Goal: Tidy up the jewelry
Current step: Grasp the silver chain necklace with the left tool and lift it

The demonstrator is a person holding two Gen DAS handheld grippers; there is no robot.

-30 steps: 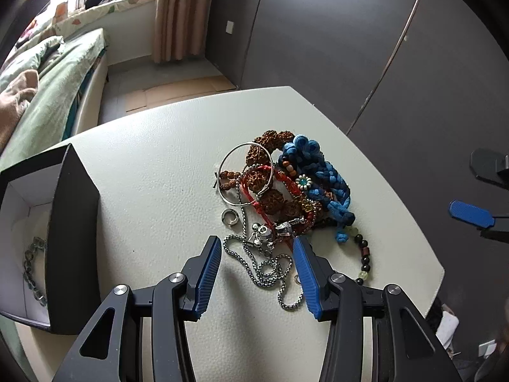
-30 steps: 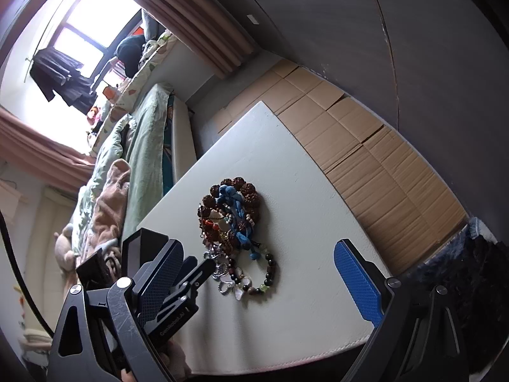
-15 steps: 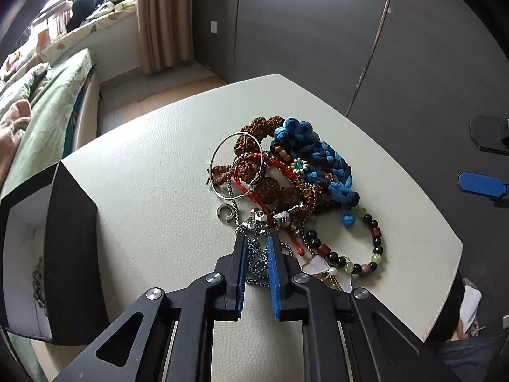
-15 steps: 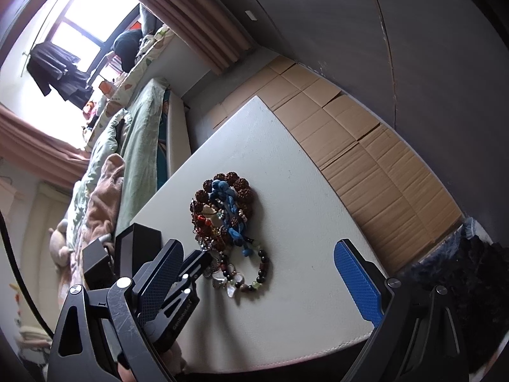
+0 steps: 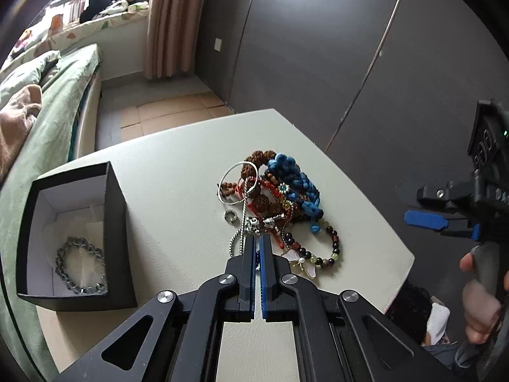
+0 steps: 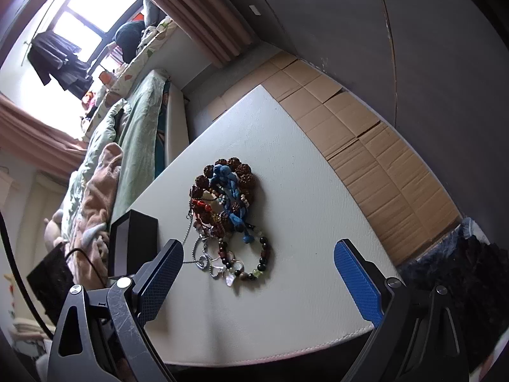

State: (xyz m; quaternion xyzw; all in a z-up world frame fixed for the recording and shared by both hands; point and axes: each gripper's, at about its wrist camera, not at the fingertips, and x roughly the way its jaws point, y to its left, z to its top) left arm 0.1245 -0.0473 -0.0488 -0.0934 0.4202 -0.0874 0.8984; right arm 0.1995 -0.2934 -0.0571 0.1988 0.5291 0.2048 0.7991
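Silver chain [image 5: 244, 219] pinched taut between left gripper [image 5: 257, 242] fingers.

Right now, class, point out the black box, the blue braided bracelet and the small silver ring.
black box [image 5: 119, 222], left wrist view, right outer wall.
blue braided bracelet [image 5: 297, 180], left wrist view, mid-braid.
small silver ring [image 5: 230, 216], left wrist view, its band.

I could read no text, label, brand or number anywhere in either view. The black camera body [image 5: 488, 146] mounted on my right tool carried some raised markings on its face, but they were too blurred and distorted to make out. Nothing on the black cardboard box [image 5: 117, 222] or on the white bench [image 5: 178, 172] bore print.
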